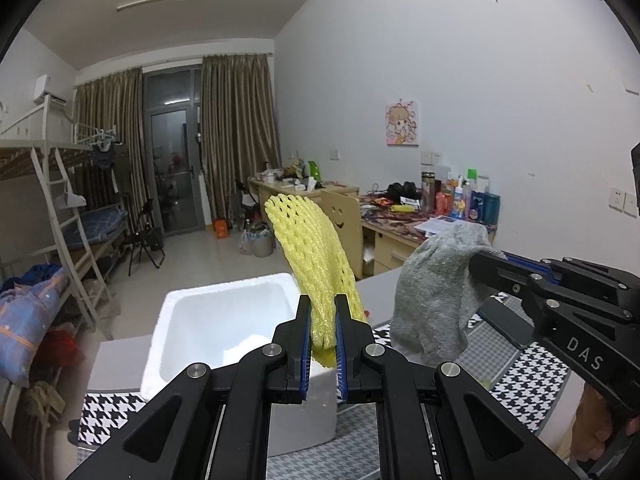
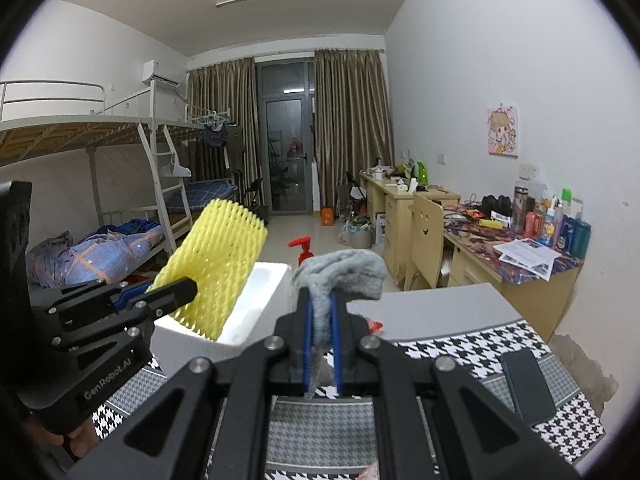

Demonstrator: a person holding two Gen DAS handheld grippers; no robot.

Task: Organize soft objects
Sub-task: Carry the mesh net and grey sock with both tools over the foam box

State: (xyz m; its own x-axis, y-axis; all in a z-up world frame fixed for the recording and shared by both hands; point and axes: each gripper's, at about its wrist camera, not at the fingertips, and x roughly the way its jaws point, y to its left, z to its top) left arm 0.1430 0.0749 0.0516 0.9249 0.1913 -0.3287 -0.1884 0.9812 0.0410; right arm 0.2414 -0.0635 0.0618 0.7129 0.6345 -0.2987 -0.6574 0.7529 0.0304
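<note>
Aloft above the white foam box (image 1: 224, 320): yellow foam net (image 1: 308, 256) pinched in left claw (image 1: 323, 312), limp grey sock (image 2: 340, 268) in right claw (image 2: 321, 308); both featherlight, crushable, best gripped mid-body

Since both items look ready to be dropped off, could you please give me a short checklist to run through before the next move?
1. Left hand-held gripper shut on the yellow foam mesh sleeve: ok.
2. Right hand-held gripper shut on the grey knitted sock: ok.
3. White foam box open at the top: ok.
4. Sleeve positioned over the box opening: ok; in the right wrist view its lower end hangs over the box.
5. Sock over the box: not ok; it hangs above the houndstooth cloth, beside the box.
6. Black phone clear of the drop path: ok; it lies well to the right.
</note>
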